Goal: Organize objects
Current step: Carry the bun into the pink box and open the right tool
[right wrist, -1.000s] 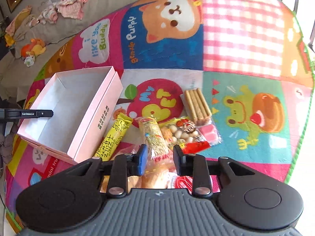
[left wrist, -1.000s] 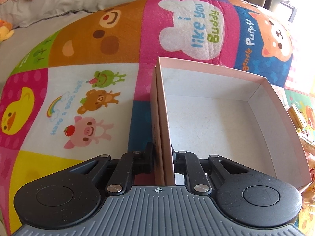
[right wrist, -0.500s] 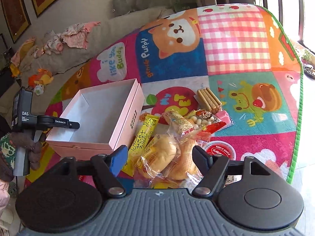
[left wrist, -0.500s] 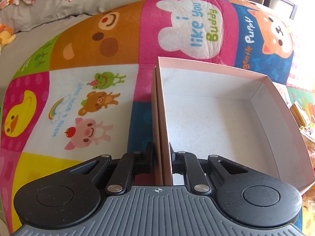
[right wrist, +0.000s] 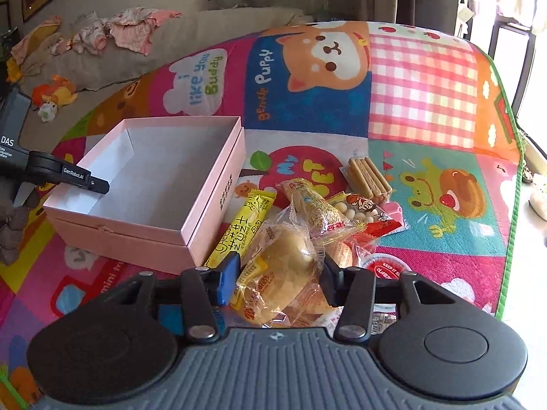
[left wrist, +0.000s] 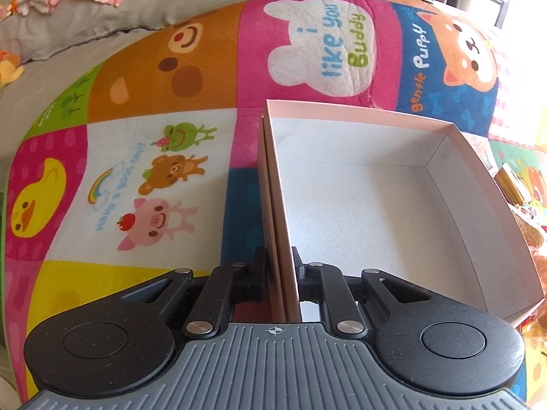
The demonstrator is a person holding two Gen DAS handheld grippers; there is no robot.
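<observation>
Straddling wrapped bun [right wrist: 283, 273], right tool [right wrist: 278, 278] jaws apart, not yet clamped; pink box [right wrist: 218, 201] lies ahead-left, just beside snack pile. Left tool [left wrist: 278, 273] clamped on box's wall.

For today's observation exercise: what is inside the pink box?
The pink box shows only its bare white floor and the left gripper finger clamping one wall; no snacks. Its near corner is hidden.
</observation>
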